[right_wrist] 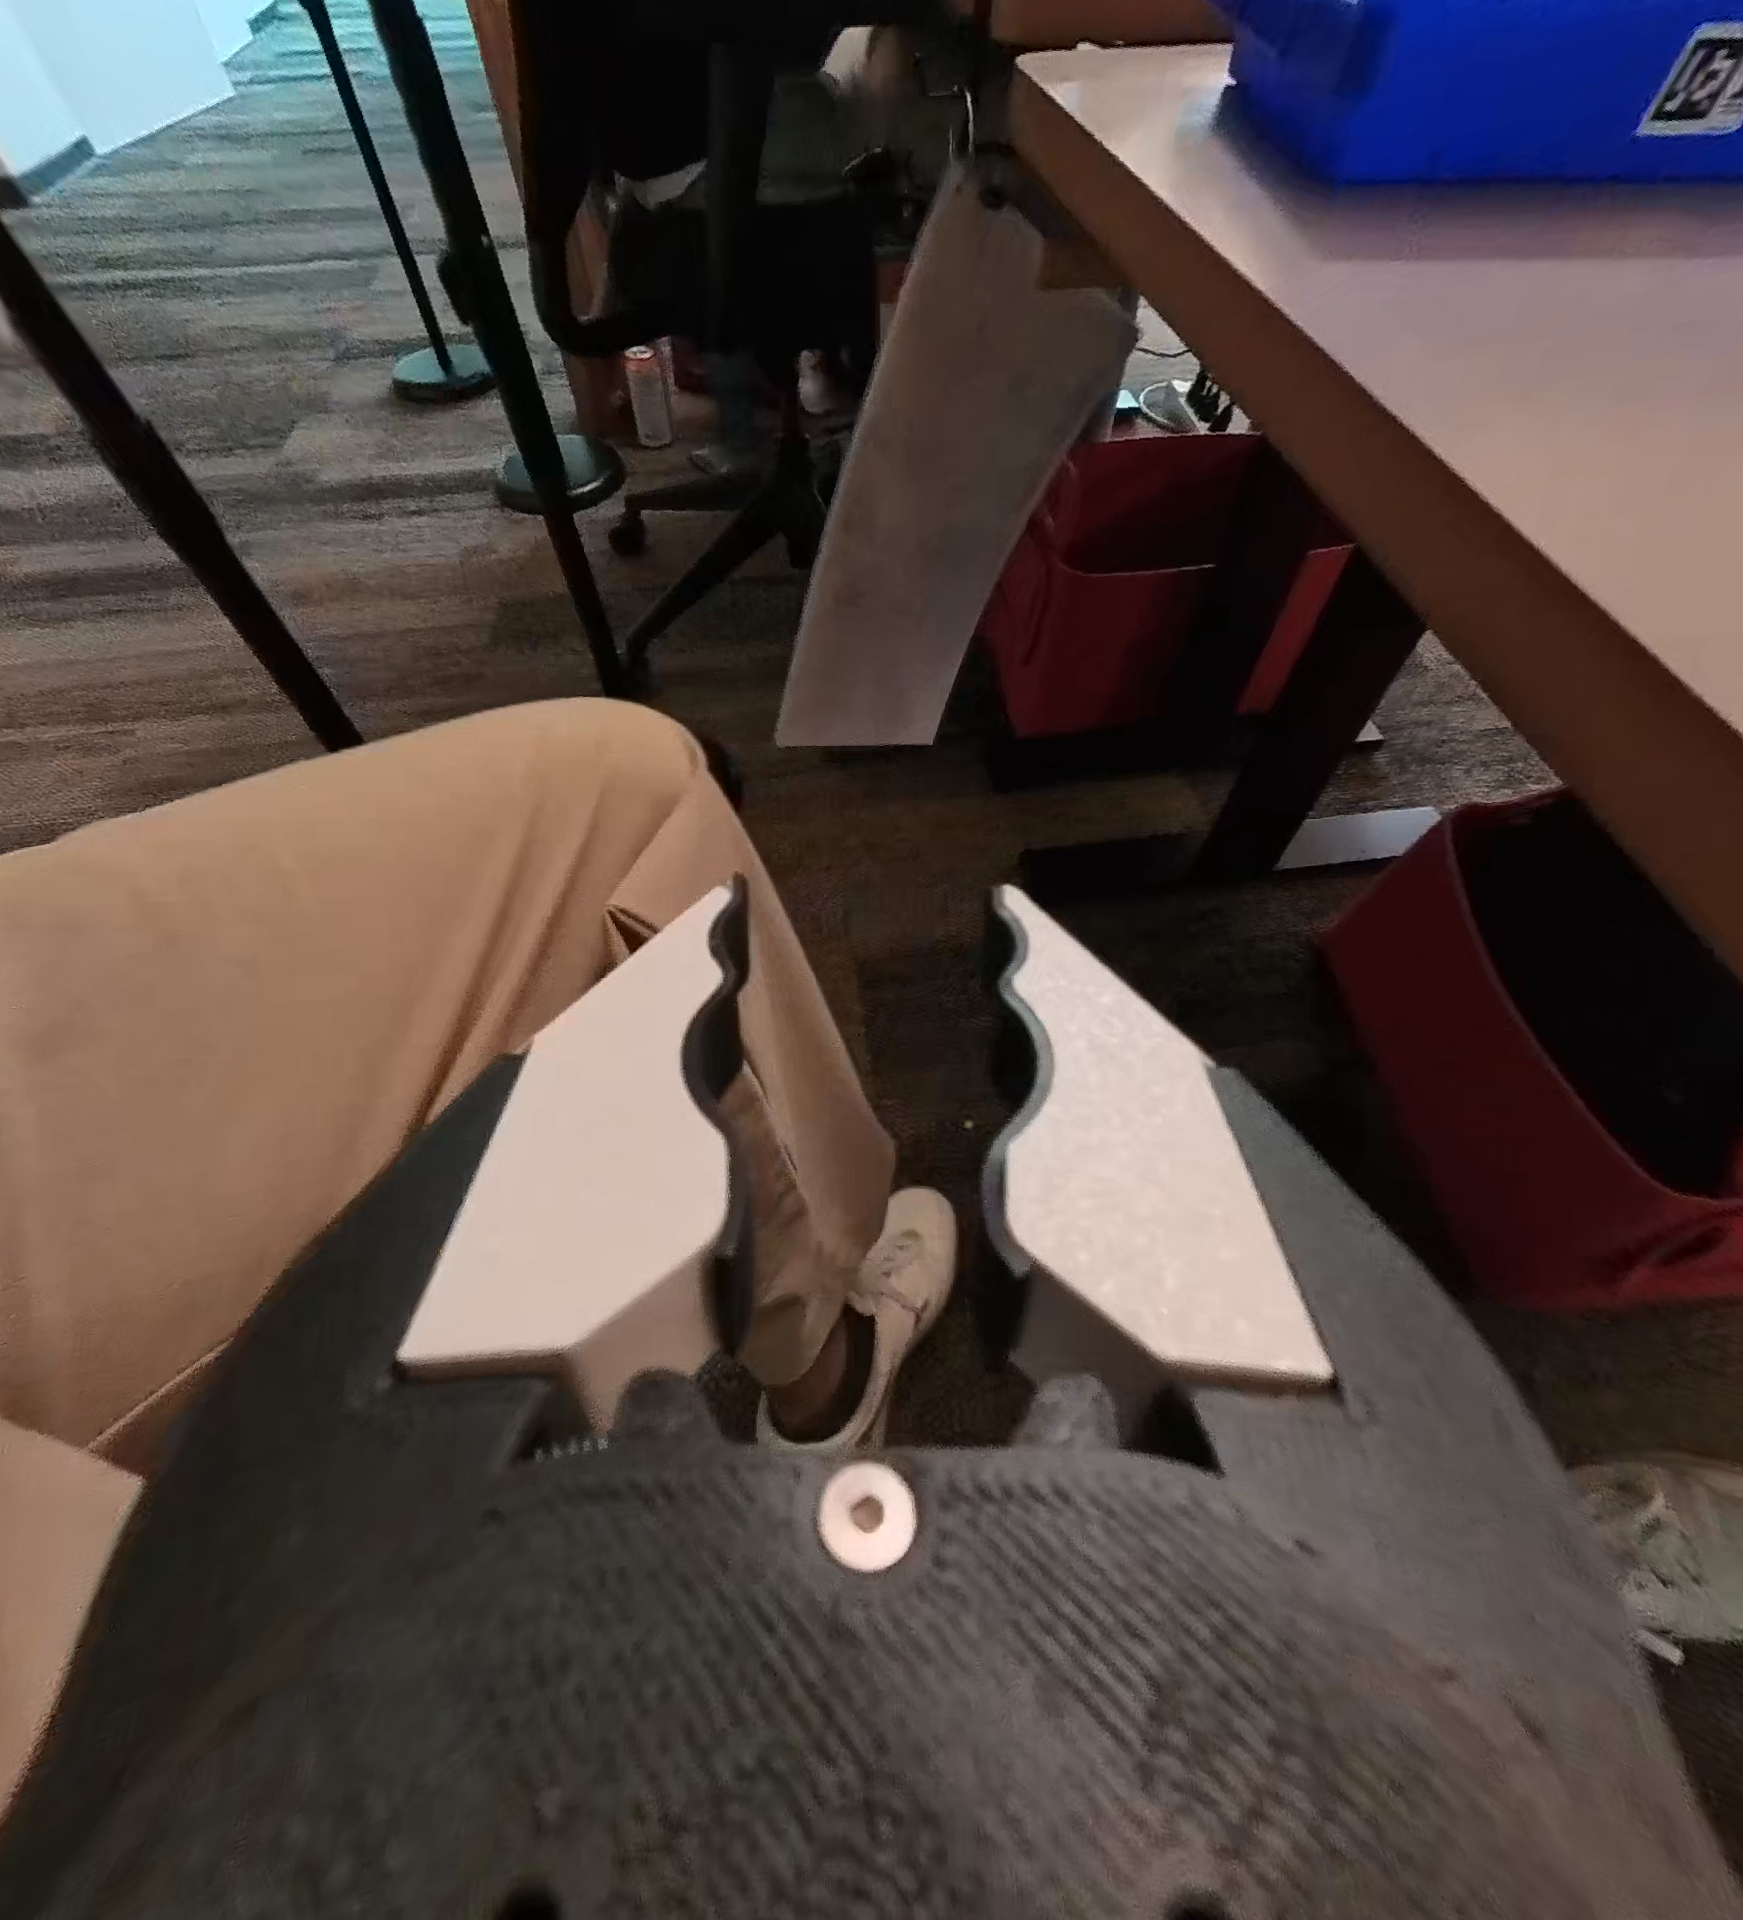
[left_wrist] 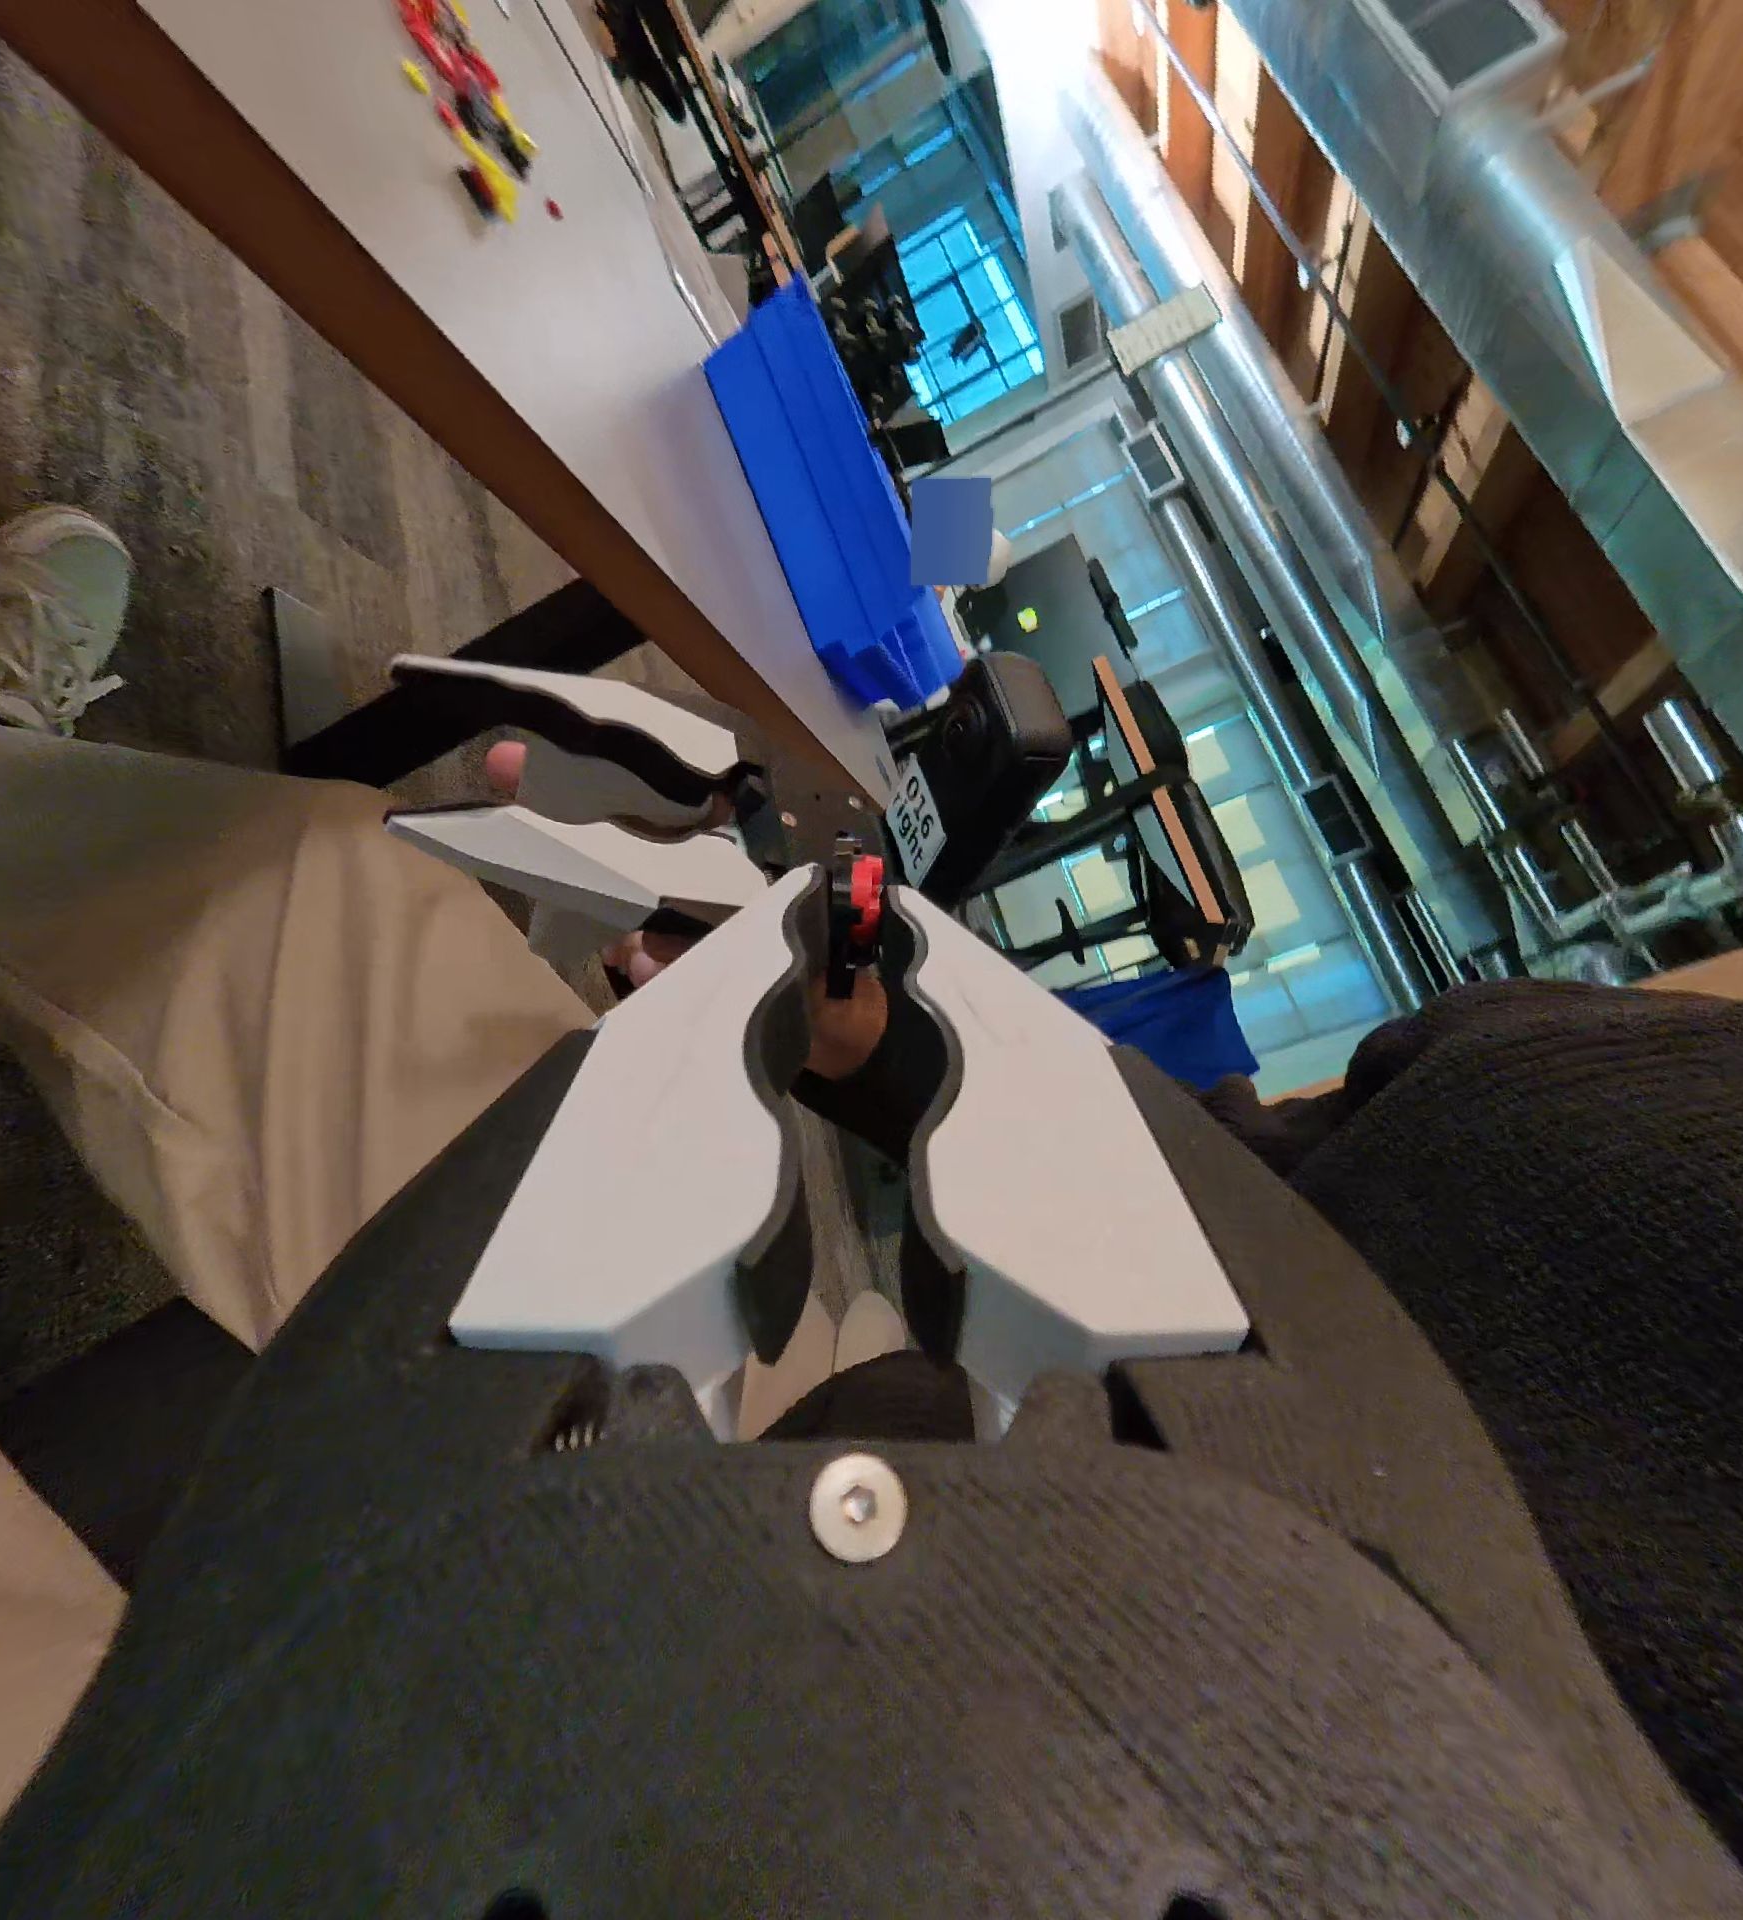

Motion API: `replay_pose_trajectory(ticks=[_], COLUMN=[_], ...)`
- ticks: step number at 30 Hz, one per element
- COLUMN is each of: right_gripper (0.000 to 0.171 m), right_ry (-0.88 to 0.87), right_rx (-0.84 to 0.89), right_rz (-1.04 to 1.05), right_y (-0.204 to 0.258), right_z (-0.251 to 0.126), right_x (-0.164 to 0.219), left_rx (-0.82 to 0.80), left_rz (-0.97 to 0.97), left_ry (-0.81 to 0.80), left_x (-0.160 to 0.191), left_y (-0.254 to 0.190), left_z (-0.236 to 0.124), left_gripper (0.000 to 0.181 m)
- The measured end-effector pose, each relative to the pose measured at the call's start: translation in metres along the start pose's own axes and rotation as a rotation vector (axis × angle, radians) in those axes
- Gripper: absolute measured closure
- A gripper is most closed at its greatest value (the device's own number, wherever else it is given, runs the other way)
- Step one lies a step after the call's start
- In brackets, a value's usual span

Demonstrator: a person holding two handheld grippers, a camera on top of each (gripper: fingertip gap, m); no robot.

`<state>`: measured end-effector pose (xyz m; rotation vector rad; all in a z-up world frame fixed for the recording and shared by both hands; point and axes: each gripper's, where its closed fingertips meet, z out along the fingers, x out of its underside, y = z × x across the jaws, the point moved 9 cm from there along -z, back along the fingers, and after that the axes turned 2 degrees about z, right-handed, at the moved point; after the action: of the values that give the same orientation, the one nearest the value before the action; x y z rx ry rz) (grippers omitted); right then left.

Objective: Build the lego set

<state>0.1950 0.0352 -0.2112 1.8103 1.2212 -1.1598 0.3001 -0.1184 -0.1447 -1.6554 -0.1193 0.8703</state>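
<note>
Lego piece [left_wrist: 854, 914], red and black, pinched at the tips of the left gripper [left_wrist: 851, 904], jaws nearly closed on it, held below the table edge [left_wrist: 493, 416] above the lap. Loose red and yellow lego pieces [left_wrist: 472, 114] scattered far off on the tabletop; blue bin [left_wrist: 815, 499] farther along it. Right gripper [right_wrist: 867, 914] wide apart, holding nothing, aimed at carpet [right_wrist: 223, 499] and tan trouser leg [right_wrist: 275, 935].

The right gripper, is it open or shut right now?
Open. The right gripper holds nothing: a wide gap shows between its fingers, with carpet and a shoe visible through it.
</note>
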Motion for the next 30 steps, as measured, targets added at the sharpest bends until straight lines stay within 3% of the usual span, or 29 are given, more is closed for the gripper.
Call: replay_pose_trajectory(ticks=[3,7,11,14,16,19,24,26,30], right_gripper=[0.103,0.094,0.106,0.116,0.134,0.15,0.139,0.127,0.133], right_ry=[-0.037,-0.03,0.0,0.058,0.071,0.036,0.026,0.054,0.151], right_rx=[0.014,-0.027,-0.023,0.013,-0.023,-0.117,-0.061,-0.047,-0.051], right_rz=[0.001,-0.045,-0.103,0.003,0.09,0.081,-0.157,-0.114,-0.068], right_y=[-0.004,-0.009,-0.03,-0.048,-0.045,-0.026,-0.016,-0.02,-0.029], right_z=[0.025,0.075,0.155,0.222,0.249,0.259,0.25,0.253,0.261], right_x=[-0.001,0.011,0.045,0.074,0.077,0.067,0.079,0.09,0.103], left_rx=[-0.04,-0.102,-0.163,-0.209,-0.241,-0.248,-0.205,-0.198,-0.21], left_rz=[-0.042,-0.111,-0.177,-0.182,-0.182,-0.219,-0.269,-0.247,-0.152], left_ry=[-0.069,-0.195,-0.341,-0.391,-0.392,-0.396,-0.384,-0.376,-0.334], left_x=[-0.003,-0.008,-0.021,-0.031,-0.035,-0.038,-0.036,-0.036,-0.033], left_y=[0.007,0.019,0.034,0.044,0.052,0.063,0.066,0.062,0.047], left_z=[-0.018,-0.054,-0.091,-0.106,-0.11,-0.109,-0.103,-0.1,-0.093], left_gripper=[0.178,0.177,0.177,0.177,0.177,0.177,0.177,0.177,0.177])
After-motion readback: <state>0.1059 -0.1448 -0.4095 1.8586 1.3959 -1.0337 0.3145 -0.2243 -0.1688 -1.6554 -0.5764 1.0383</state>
